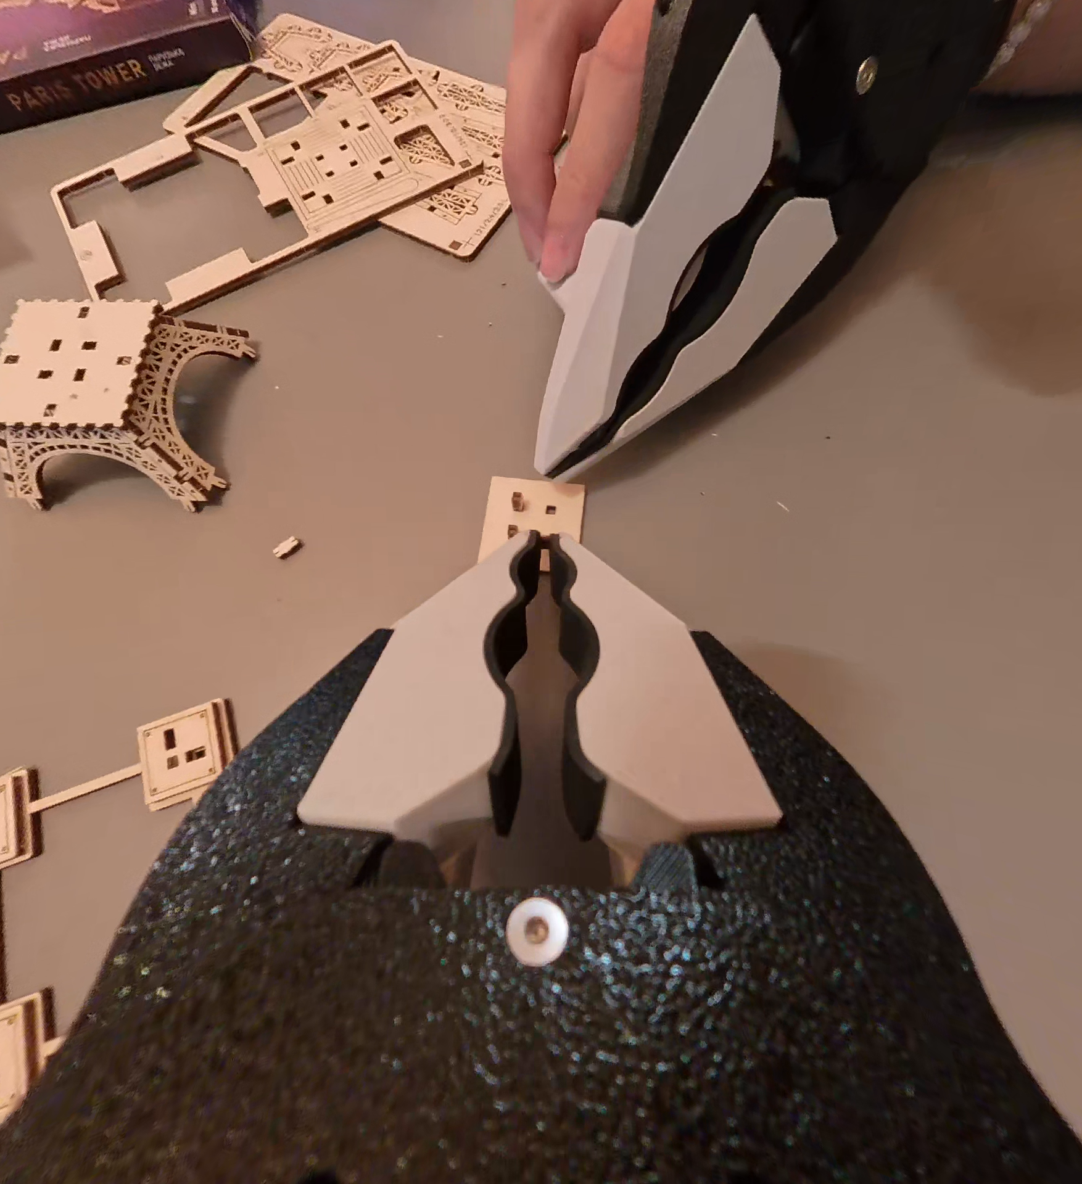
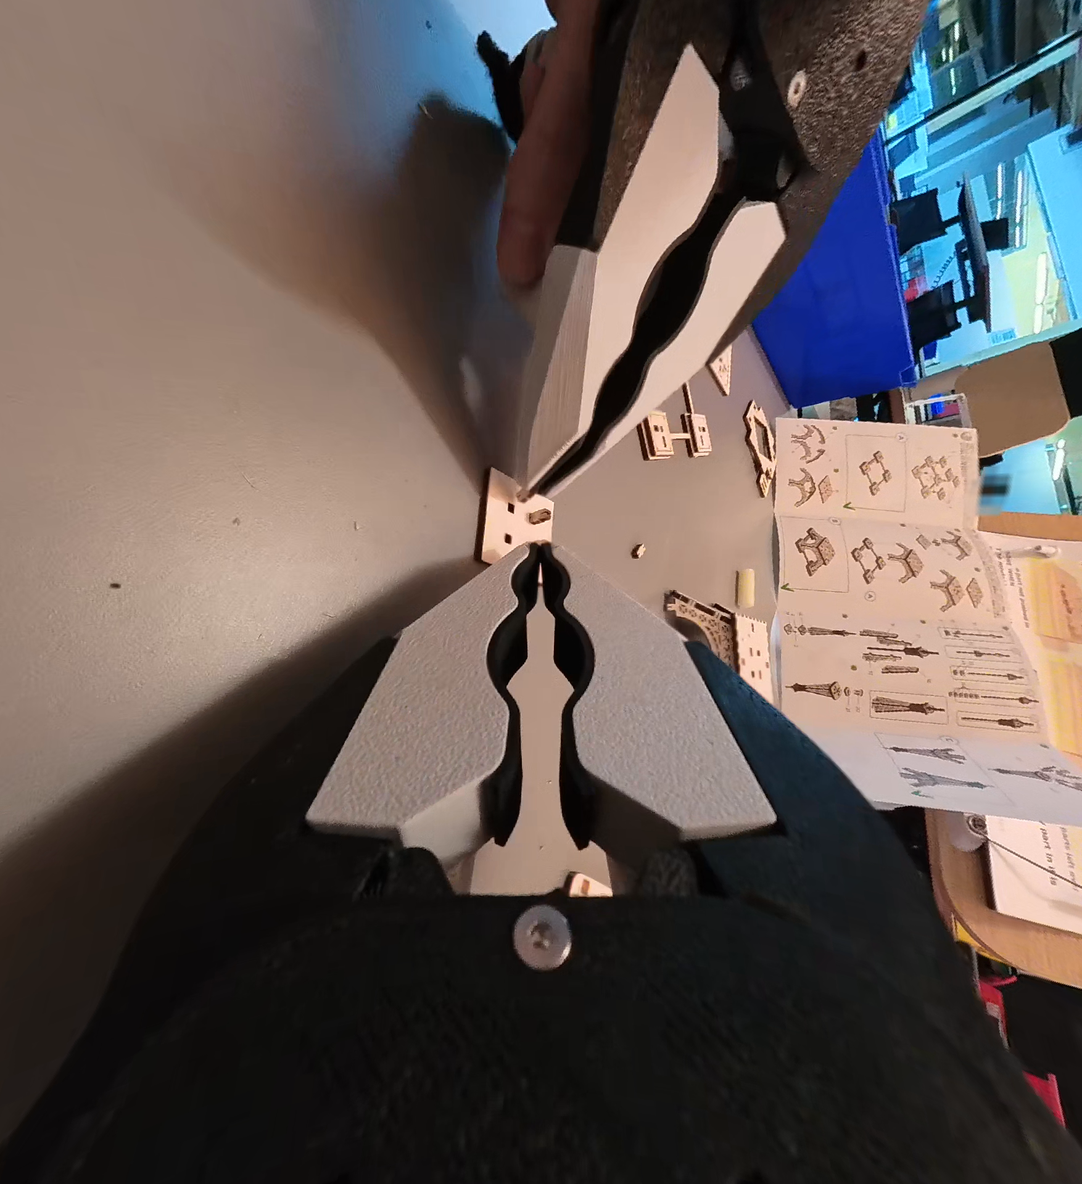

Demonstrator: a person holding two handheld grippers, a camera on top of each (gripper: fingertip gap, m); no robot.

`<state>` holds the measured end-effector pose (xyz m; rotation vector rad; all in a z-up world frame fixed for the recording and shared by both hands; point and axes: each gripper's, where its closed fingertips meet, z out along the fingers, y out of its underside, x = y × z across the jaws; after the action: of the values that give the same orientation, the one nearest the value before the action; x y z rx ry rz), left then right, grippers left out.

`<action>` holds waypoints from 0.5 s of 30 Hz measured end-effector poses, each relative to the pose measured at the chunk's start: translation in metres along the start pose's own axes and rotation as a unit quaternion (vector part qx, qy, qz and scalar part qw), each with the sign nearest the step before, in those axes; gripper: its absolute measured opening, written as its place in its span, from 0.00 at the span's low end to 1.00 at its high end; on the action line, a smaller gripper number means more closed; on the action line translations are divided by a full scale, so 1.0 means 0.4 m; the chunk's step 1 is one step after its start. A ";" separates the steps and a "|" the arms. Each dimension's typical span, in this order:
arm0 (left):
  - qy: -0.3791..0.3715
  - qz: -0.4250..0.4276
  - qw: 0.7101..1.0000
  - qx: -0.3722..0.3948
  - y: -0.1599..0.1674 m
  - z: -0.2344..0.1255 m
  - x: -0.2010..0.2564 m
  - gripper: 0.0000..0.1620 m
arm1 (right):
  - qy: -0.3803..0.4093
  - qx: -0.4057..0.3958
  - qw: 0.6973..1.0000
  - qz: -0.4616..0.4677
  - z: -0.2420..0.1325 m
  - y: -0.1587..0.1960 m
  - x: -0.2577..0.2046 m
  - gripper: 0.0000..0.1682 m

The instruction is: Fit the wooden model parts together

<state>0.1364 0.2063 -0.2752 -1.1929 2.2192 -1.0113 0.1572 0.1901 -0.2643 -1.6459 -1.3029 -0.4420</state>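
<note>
A small square wooden plate (image 1: pixel 565 506) with several slots lies low over the grey table. One small peg (image 2: pixel 540 514) stands in one of its slots. My right gripper (image 2: pixel 538 551), rolled on its side, is shut on the plate's (image 2: pixel 499 528) edge; in the left wrist view it (image 1: pixel 554 472) comes in from the upper right. My left gripper (image 1: pixel 545 541) is shut on a tiny wooden peg and holds it at the plate's near slots. In the right wrist view the left gripper (image 2: pixel 527 492) points down onto the plate with the peg at its tip.
A built wooden tower base (image 1: pixel 96 397) stands to the left, and a loose peg (image 1: pixel 287 548) lies near it. Cut-out sheets (image 1: pixel 308 166) and a dark box (image 1: pixel 77 64) lie at the back. A frame of square pads (image 1: pixel 186 756) lies near left. An instruction sheet (image 2: pixel 878 608) lies beyond. The grippers are tip to tip, or close to it.
</note>
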 end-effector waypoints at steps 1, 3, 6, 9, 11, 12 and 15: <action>0.004 0.000 1.000 0.000 -0.001 0.001 0.001 0.00 | -0.002 -0.001 1.000 -0.001 0.002 0.000 -0.004 0.00; 0.009 -0.001 1.000 -0.009 0.001 0.004 0.000 0.00 | -0.012 -0.002 1.000 -0.007 0.006 -0.003 -0.016 0.00; 0.019 -0.001 1.000 -0.023 0.003 0.008 0.001 0.00 | -0.018 -0.009 1.000 -0.016 0.012 -0.002 -0.027 0.00; 0.019 0.004 0.999 -0.041 0.004 0.008 0.001 0.00 | -0.022 -0.009 1.000 -0.007 0.013 -0.005 -0.029 0.00; 0.021 0.005 0.998 -0.056 0.004 0.008 0.001 0.00 | -0.023 -0.007 1.000 -0.004 0.014 -0.006 -0.030 0.00; 0.023 0.008 0.998 -0.064 0.004 0.009 0.001 0.00 | -0.023 -0.006 1.000 -0.004 0.014 -0.007 -0.031 0.00; 0.026 0.022 0.995 -0.094 0.005 0.010 0.001 0.00 | -0.023 -0.008 1.000 -0.005 0.015 -0.009 -0.033 0.00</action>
<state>0.1376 0.2049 -0.2791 -1.2016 2.4158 -0.8396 0.1475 0.1878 -0.2755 -1.6731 -1.3453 -0.4237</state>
